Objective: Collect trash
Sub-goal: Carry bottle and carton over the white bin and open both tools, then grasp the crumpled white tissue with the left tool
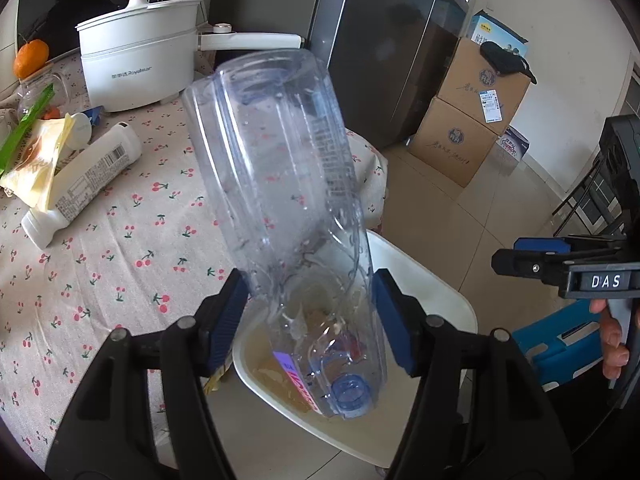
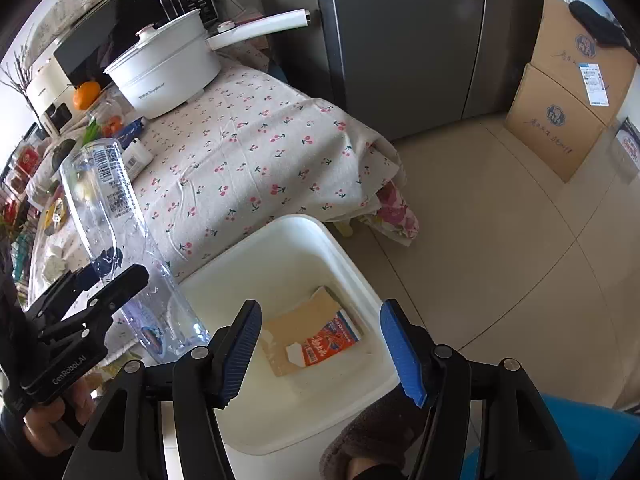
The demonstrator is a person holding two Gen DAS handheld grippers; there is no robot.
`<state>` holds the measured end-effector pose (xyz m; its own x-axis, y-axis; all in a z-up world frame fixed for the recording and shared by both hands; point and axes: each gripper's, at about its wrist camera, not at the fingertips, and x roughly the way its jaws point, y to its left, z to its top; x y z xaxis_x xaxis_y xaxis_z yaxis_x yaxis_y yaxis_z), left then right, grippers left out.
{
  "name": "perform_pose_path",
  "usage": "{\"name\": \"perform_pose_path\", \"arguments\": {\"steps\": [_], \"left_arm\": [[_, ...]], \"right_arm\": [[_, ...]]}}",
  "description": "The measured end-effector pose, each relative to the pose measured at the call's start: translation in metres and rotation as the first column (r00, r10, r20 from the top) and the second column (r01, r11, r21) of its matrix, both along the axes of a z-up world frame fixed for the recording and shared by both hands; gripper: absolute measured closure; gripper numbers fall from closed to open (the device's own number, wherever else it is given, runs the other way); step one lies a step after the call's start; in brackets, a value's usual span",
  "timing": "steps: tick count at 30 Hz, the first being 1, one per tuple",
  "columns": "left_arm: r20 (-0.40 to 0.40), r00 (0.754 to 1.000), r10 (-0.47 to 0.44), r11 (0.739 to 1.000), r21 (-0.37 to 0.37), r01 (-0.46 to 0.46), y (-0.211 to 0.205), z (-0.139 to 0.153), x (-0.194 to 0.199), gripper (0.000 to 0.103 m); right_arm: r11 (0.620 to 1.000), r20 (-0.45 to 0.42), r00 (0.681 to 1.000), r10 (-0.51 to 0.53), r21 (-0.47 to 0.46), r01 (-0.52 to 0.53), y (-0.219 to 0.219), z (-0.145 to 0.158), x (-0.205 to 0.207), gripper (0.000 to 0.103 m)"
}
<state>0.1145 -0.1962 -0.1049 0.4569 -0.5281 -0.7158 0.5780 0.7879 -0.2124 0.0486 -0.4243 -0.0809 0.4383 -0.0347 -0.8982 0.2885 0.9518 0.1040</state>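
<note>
Cherry-print cloth covers the worktop [image 2: 248, 148] filling the upper left of the right wrist view, and a white bin [image 2: 340, 256] stands on the floor just beside its edge. At lower left, the left tool [image 1: 310, 316] pinches a clear plastic bottle [image 1: 280, 184] near its neck, long axis steeply tilted, capless mouth pointing down toward the bin's near rim. Letting go looks like the next move. Nearer the bin, the right tool [image 2: 320, 348] hovers above it, spread and empty.
</note>
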Motion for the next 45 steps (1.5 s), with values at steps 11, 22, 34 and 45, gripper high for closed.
{"name": "perform_pose_path", "arguments": {"steps": [11, 22, 34, 45], "left_arm": [[-0.021, 0.995, 0.092, 0.996, 0.02, -0.092, 0.039, 0.019, 0.005, 0.016], [0.01, 0.964, 0.265, 0.961, 0.078, -0.265, 0.124, 0.043, 0.014, 0.007], [-0.023, 0.871, 0.492, 0.855, 0.201, -0.478, 0.231, 0.032, 0.037, 0.006], [-0.143, 0.799, 0.584, 0.802, 0.257, -0.539, 0.27, -0.004, 0.062, 0.005]], "right_arm": [[1.0, 0.026, 0.999, -0.02, 0.004, 0.02, -0.003, 0.011, -0.003, 0.035], [0.997, 0.056, 0.996, 0.072, -0.028, -0.071, 0.044, 0.03, 0.018, 0.027], [0.979, 0.052, 0.979, 0.198, -0.067, -0.195, 0.118, 0.04, 0.055, 0.021], [0.957, 0.02, 0.96, 0.279, -0.091, -0.276, 0.168, 0.032, 0.077, 0.02]]}}
